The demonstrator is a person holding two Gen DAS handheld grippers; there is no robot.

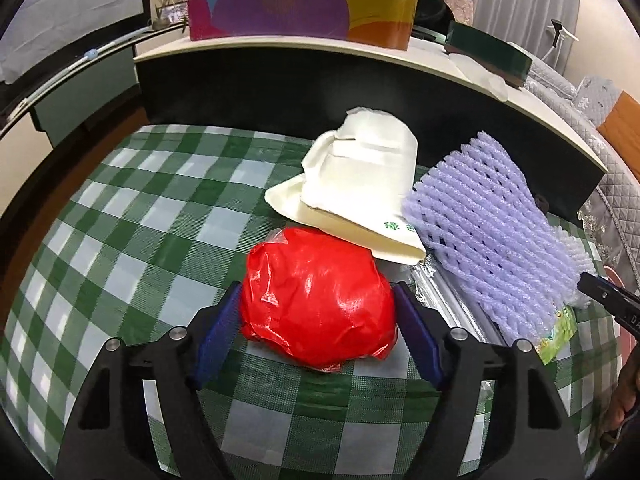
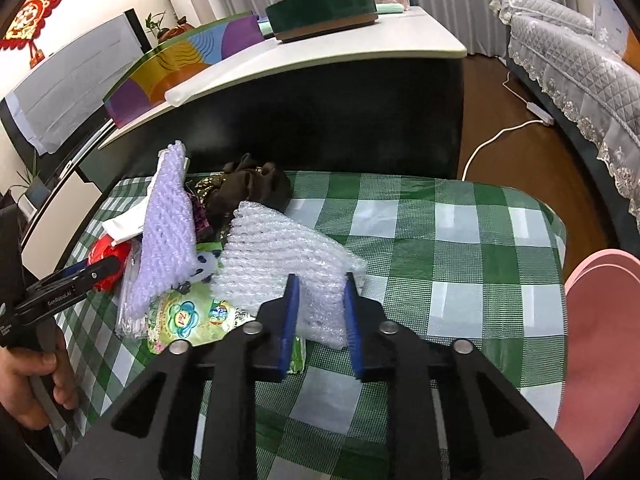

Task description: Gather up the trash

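A crumpled red plastic bag (image 1: 316, 300) lies on the green checked cloth (image 1: 140, 240). My left gripper (image 1: 318, 292) straddles it, and both blue pads touch its sides. Just behind it lies a torn white paper carton (image 1: 360, 184), with a purple foam net (image 1: 492, 232) to the right. In the right wrist view my right gripper (image 2: 322, 280) is shut on the near edge of a white foam net (image 2: 280, 256). A green snack wrapper (image 2: 188, 316) lies under the nets. The left gripper's finger (image 2: 92, 276) and the red bag (image 2: 102, 252) show at the far left.
A dark brown crumpled cloth (image 2: 248, 188) sits behind the nets. A taller black-sided table backs the cloth, bearing a colourful box (image 1: 300, 4) and a green round tin (image 2: 320, 8). A pink object (image 2: 600, 340) stands at the right edge, with a grey-covered sofa (image 2: 580, 60) beyond it.
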